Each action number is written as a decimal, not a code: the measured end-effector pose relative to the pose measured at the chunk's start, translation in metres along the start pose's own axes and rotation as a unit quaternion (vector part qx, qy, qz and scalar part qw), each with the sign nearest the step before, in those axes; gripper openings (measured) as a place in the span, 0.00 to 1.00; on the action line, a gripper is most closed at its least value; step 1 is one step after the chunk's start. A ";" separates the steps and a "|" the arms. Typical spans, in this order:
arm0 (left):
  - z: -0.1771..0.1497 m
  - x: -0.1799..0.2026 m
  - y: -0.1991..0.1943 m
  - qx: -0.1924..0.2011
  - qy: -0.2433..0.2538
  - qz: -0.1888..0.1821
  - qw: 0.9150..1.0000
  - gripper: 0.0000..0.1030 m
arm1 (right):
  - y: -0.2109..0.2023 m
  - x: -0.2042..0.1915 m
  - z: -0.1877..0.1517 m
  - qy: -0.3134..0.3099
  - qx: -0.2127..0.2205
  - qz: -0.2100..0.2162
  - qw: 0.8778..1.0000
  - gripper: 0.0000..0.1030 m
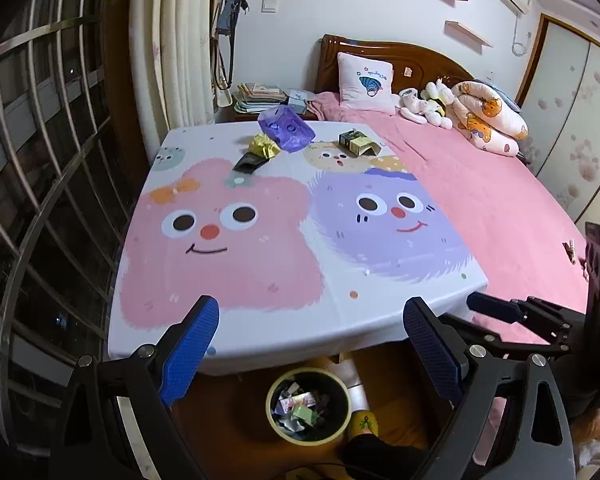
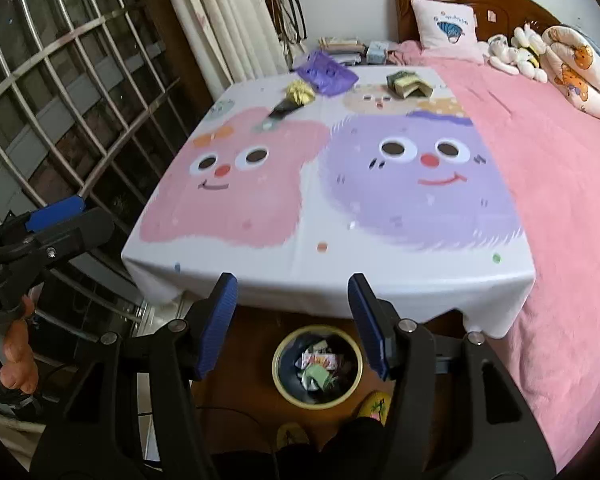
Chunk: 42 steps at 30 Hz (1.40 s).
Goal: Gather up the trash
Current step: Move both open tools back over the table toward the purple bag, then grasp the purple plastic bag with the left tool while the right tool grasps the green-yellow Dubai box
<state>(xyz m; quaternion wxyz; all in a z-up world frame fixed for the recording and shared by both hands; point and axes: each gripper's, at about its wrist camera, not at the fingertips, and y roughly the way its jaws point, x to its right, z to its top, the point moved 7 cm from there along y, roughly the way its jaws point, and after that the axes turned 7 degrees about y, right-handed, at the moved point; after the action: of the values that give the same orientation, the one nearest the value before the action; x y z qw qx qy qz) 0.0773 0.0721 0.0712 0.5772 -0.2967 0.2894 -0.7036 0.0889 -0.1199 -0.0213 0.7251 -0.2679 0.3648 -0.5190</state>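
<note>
A round bin (image 1: 307,406) (image 2: 317,366) with several wrappers inside stands on the floor below the table's near edge. At the table's far end lie a purple bag (image 1: 286,128) (image 2: 326,71), a yellow crumpled wrapper (image 1: 263,146) (image 2: 299,93), a black packet (image 1: 249,161) (image 2: 284,109) and a green-gold carton (image 1: 356,143) (image 2: 407,82). My left gripper (image 1: 312,354) hangs open and empty above the bin. My right gripper (image 2: 294,320) is open and empty too, over the table edge; it also shows at the right of the left wrist view (image 1: 496,310).
The table wears a cartoon-face cloth (image 1: 284,240) (image 2: 324,200). A pink bed (image 1: 480,200) (image 2: 560,184) with pillows and plush toys adjoins it on the right. A barred window (image 1: 40,200) and curtain stand left. A person's slippered feet (image 2: 374,404) are beside the bin.
</note>
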 end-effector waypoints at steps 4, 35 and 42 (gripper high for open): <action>0.028 -0.005 0.012 0.013 0.007 0.012 1.000 0.92 | 0.000 0.009 0.028 0.008 0.012 -0.005 1.000 0.53; 0.327 -0.048 0.415 -0.079 -0.047 0.099 0.991 0.92 | 0.358 0.260 0.362 0.164 -0.086 0.066 0.981 0.53; 0.356 -0.074 0.444 -0.078 -0.072 0.092 0.990 0.92 | 0.403 0.272 0.381 0.214 -0.094 0.089 0.968 0.53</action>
<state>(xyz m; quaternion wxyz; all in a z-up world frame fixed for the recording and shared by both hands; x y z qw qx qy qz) 0.6409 0.0486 -0.0344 0.6342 -0.3626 0.3272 -0.5993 0.6738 -0.2459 -0.1735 0.6453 -0.1837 0.5807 -0.4611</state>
